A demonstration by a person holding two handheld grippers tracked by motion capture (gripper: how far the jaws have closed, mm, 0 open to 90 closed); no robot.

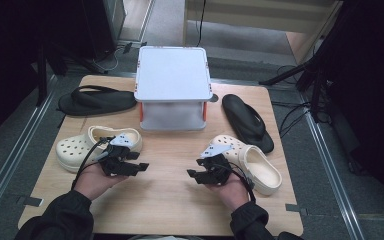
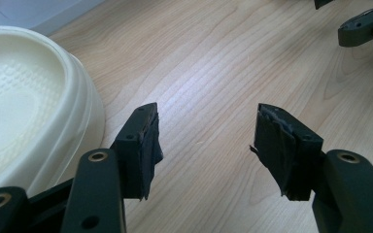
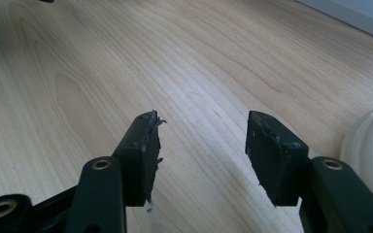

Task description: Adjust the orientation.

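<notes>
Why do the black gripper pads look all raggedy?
The pads on the left gripper look frayed, with torn edges; the right gripper has the same wear. Also, the cream clogs and black flip-flops lie split up, one of each per side.

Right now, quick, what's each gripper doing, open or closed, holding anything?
Left gripper: jaws open, nothing between them, beside the cream clog.
Right gripper: jaws open, nothing held, over bare table.
</notes>
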